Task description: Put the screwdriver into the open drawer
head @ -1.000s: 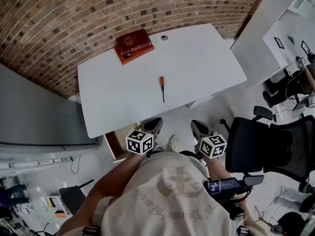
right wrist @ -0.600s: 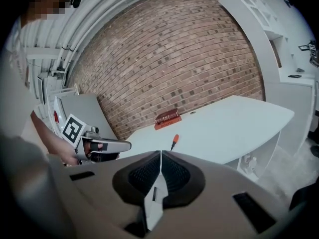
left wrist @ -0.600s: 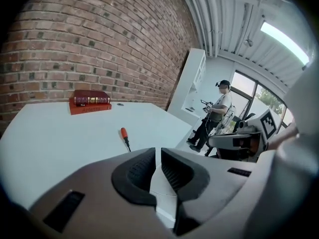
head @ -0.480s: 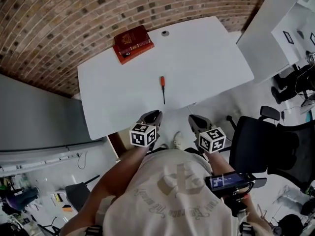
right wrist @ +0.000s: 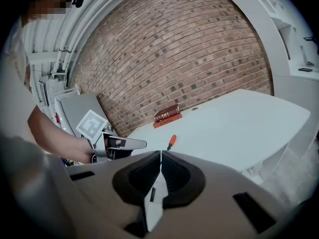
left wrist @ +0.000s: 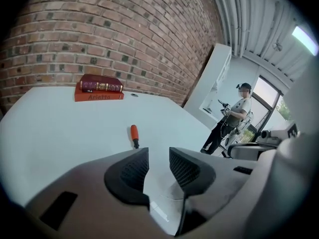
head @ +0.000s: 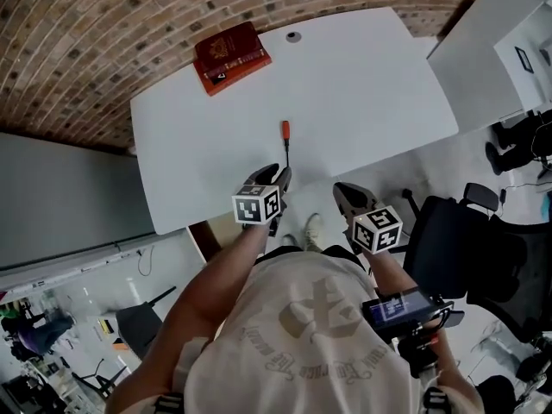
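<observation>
here's the white tabletop [head: 362, 93], smooth and matte with rounded corners, set against a rough red brick wall [head: 86, 41]. the screwdriver [head: 285, 145] lies flat near the middle of it, a stubby orange handle pointing toward the wall and a thin dark shaft pointing back at the person. at the far edge sit two hardback books [head: 231, 56], stacked, the dark red one with gilt lettering on top of a brighter orange-red one.

the left tool [head: 278, 173] hangs over the near edge, just short of the shaft's tip. its jaws are opening, and the dark cross-hatched pads show only bare tabletop in the gap. the screwdriver sits ahead of them, a little to the left in the left gripper view.

the right tool [head: 340, 189] is just off the tabletop's near edge, its ribbed black pads pressed together with nothing held.

under the near edge, left of the left tool, the tan wooden inside of the drawer [head: 203, 238] peeks out. its contents can't be made out. a black mesh office chair [head: 448, 240] stands to the right.
</observation>
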A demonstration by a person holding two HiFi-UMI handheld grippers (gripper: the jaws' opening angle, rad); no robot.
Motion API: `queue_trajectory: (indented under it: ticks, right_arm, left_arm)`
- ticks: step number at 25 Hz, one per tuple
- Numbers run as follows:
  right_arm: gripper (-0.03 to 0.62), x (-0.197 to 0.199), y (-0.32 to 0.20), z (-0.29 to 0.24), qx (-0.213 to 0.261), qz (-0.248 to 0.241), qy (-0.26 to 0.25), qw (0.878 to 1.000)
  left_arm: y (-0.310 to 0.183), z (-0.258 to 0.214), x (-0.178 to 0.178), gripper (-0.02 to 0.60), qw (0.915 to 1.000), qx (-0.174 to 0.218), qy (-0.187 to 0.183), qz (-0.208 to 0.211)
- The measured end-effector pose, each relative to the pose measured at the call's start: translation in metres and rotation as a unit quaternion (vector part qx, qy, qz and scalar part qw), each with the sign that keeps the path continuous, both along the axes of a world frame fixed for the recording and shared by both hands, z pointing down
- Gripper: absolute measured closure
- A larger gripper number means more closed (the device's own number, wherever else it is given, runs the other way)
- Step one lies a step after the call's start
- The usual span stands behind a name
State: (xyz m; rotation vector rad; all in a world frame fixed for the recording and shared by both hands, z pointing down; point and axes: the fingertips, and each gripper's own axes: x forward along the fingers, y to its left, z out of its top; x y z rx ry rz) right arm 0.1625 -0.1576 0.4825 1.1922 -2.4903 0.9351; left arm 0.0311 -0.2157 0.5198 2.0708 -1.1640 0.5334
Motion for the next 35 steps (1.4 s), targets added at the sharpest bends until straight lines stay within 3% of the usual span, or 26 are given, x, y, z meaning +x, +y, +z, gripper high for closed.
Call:
queue_trajectory:
  ticks: [12, 16, 35]
  right_arm:
    - [0.572, 0.004, -0.04, 0.005, 0.002, -0.012, -0.011, 1.0]
    - [0.571, 0.008, -0.045, 0.008, 0.002, -0.012, -0.018, 1.0]
    - [0.571, 0.036, -0.035, 0.032, -0.029, 0.017, -0.028, 0.999]
  left_arm:
    - [-0.052, 0.039, -0.006, 0.451, 0.9981, -0.048, -0.022, -0.032]
    - [-0.06, 0.049, -0.001, 0.451, 0.9977, -0.057, -0.018, -0.032]
    - [-0.103, 0.084, 0.002, 0.408, 0.9923, -0.093, -0.079, -0.022]
